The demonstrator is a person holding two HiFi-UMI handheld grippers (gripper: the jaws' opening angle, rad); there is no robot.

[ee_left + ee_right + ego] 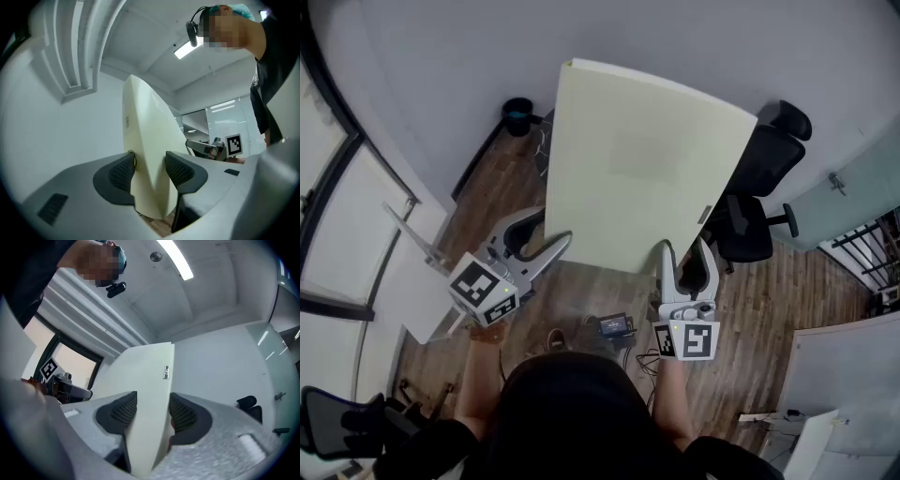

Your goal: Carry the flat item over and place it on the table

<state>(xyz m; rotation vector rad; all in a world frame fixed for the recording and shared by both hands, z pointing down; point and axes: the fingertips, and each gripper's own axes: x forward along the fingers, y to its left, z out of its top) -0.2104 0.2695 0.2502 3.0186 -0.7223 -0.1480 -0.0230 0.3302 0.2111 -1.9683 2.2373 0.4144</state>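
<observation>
- Left gripper (pixel 553 225) first: its jaws are clamped on the near left edge of the cream panel (pixel 647 159), and in the left gripper view both ribbed pads (pixel 123 171) press on its faces.
- Panel in the middle, up in the air in front of the person, over the wooden floor (pixel 787 300) and resting on nothing (which surface is the table, I can't tell).
- It shows no sag between the two grips, so I judge it stiff, and probably light for its size. The faces look smooth, so it could slide in the pads.
- Best hold, I reckon, is where it is now: one edge, well apart, near both corners. A one-sided grip would let so broad a sheet twist.
- Right gripper (pixel 684 251): closed on the near right edge, pads (pixel 183 416) flat against the panel.
- Office chair (pixel 764 187) sits just beyond, a snag to watch.
</observation>
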